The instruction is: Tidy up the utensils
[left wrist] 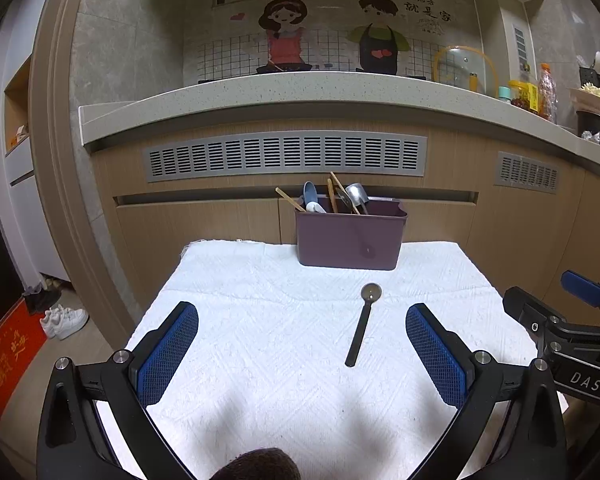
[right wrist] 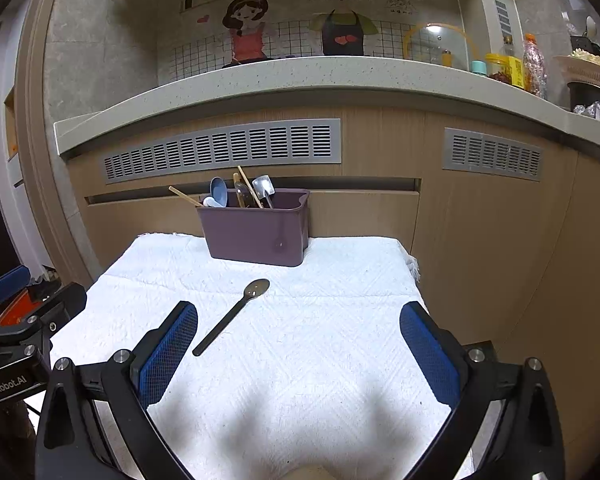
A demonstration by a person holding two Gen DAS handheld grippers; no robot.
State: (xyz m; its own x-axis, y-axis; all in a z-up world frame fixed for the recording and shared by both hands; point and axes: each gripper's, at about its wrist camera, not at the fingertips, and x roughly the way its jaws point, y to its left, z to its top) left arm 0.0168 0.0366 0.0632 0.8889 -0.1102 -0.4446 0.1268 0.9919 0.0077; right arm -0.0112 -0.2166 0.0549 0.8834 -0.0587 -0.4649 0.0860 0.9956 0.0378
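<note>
Both my tongs stand wide with nothing between the pads: left gripper (left wrist: 302,354), right gripper (right wrist: 299,352). One dark spoon (left wrist: 361,324) lies alone on the white cloth (left wrist: 260,320), centre right of the left view, near the purple utensil bin (left wrist: 350,236) behind it, apart from it.

Utensil handles (left wrist: 332,202) hidden inside the purple bin (left wrist: 350,240).

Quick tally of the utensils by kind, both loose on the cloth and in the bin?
Dark spoon loose on the white cloth: 1
Blue spoon in the purple bin: 1
White spoon in the bin: 1
Metal scoop-shaped utensil in the bin: 1
Wooden sticks in the bin: 3 visible
Total: 7 visible
</note>
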